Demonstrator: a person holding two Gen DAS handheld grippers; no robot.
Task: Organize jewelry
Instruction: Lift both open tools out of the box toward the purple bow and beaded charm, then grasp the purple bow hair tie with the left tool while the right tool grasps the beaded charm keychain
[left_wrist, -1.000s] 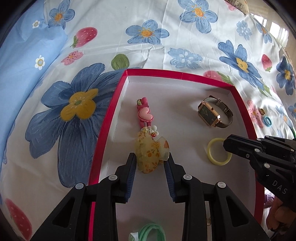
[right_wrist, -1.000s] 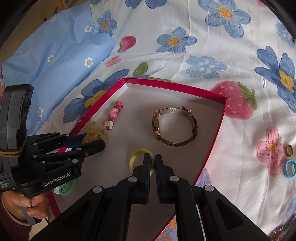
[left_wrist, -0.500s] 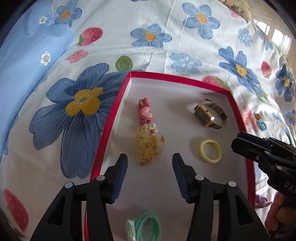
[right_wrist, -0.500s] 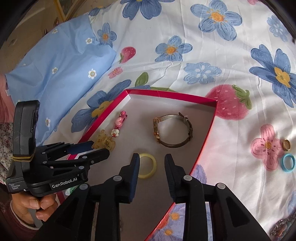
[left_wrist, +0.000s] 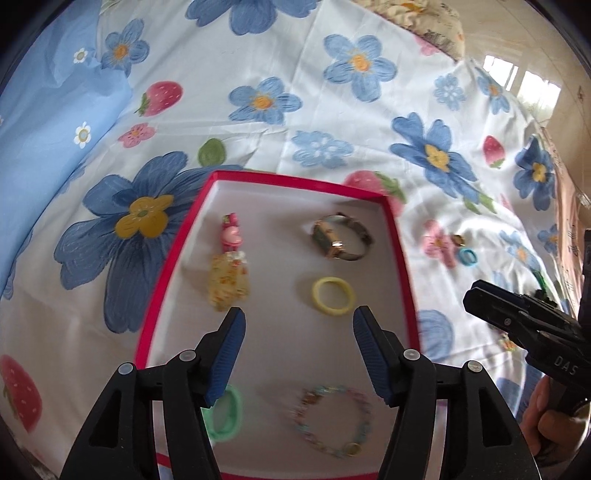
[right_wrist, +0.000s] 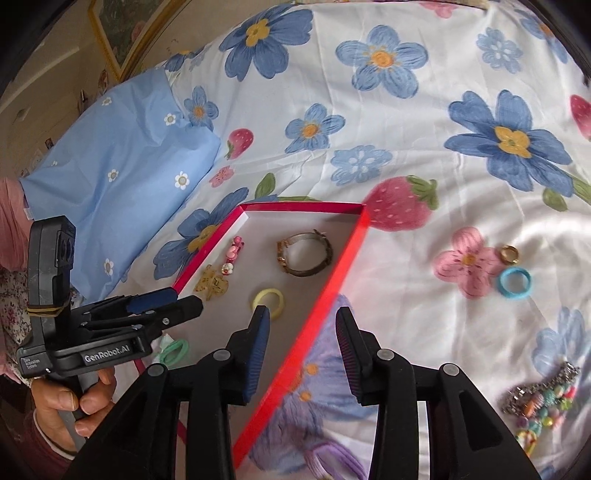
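Now both grippers hover with jaws spread and empty: the left gripper (left_wrist: 297, 328) above the red-rimmed tray (left_wrist: 177, 258), the right gripper (right_wrist: 303, 325) over the tray's right rim. Inside the tray lie a watch (left_wrist: 341, 242), yellow ring (left_wrist: 333, 296), amber hair claw (left_wrist: 227, 282) and pink clip (left_wrist: 232, 235). Right of the tray, on the bed, rest a blue ring (right_wrist: 514, 281) and gold ring (right_wrist: 509, 254).

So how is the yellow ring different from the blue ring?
The yellow ring lies inside the red box, near the watch. The blue ring lies outside it on the flowered bedsheet, beside a small gold ring. One is pale yellow, the other bright blue. Both lie flat, and neither is held.
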